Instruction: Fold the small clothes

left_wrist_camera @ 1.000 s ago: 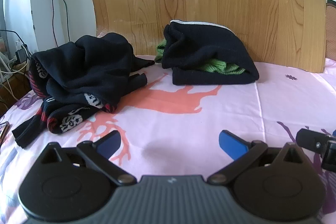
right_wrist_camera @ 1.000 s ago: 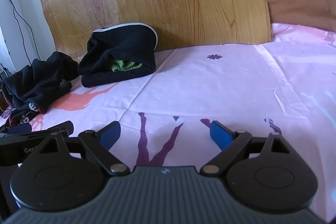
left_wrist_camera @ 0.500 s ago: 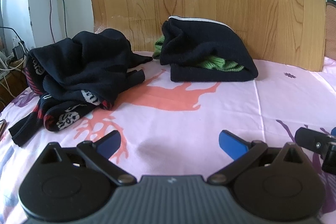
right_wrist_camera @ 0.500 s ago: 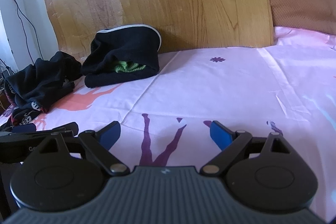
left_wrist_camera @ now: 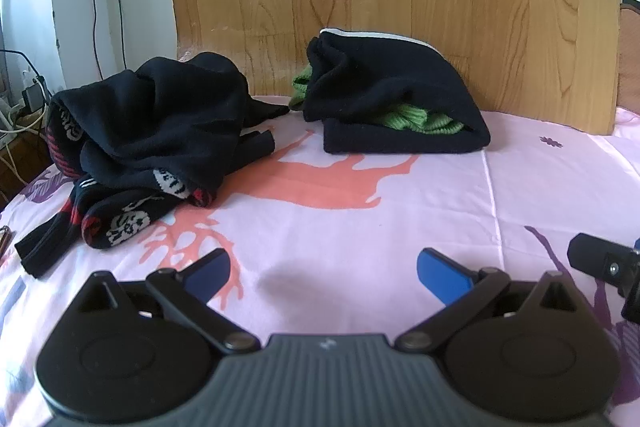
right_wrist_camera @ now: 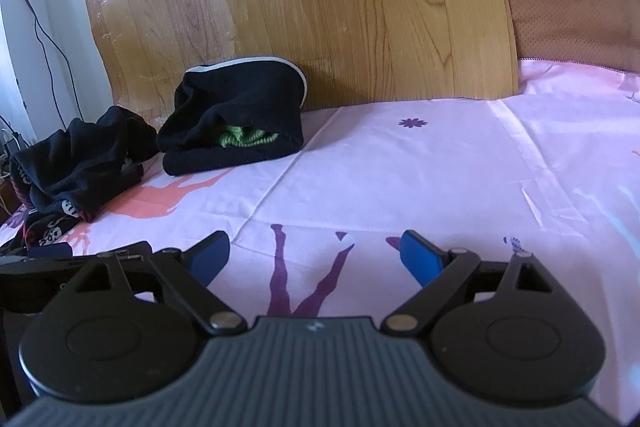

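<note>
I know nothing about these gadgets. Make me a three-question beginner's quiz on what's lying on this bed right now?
1. True or false: the left hand-held gripper is holding cloth.
2. What colour peeks out of the folded black bundle?
3. Which lies nearer the wall cables: A) the crumpled skull-print pile, B) the folded bundle?

Key: 1 false, it is open and empty, as is the right hand-held gripper. 2 green. 3 A.

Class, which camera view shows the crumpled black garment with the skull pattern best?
The left wrist view: the crumpled black garment lies close and whole, with its skull and red pattern plain. The right wrist view shows the same garment small at the left edge, its lower part hidden behind the left tool.
</note>
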Demonstrator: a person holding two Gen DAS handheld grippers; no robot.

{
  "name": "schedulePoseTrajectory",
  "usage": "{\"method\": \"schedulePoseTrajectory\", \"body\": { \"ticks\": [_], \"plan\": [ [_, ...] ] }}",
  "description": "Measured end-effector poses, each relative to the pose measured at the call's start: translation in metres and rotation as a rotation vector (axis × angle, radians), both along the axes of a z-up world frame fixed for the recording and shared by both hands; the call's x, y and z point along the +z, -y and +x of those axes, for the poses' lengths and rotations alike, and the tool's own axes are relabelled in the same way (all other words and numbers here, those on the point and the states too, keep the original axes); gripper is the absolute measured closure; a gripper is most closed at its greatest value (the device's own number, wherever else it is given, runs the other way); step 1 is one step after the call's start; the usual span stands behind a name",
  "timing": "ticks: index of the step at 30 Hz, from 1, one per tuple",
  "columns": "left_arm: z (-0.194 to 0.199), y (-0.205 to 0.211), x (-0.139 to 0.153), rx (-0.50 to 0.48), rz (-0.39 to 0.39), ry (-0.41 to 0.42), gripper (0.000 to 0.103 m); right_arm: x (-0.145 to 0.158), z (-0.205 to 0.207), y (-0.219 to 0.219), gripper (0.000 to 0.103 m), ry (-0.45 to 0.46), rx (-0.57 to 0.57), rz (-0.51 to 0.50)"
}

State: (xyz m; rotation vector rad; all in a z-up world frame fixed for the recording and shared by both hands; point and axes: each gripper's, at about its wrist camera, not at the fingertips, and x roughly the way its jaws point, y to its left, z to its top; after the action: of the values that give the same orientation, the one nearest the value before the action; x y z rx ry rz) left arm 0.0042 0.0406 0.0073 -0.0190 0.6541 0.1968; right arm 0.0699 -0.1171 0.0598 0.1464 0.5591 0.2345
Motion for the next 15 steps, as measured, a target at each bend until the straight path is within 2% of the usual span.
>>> {"method": "schedulePoseTrajectory", "body": {
  "ticks": [15],
  "plan": [
    [-0.0027,0.0017,0.0015,-0.001,0.004,0.016,0.000,0.0019,-0.0021,0.0017,0.009,0.011,-0.009,0.005]
  ]
}}
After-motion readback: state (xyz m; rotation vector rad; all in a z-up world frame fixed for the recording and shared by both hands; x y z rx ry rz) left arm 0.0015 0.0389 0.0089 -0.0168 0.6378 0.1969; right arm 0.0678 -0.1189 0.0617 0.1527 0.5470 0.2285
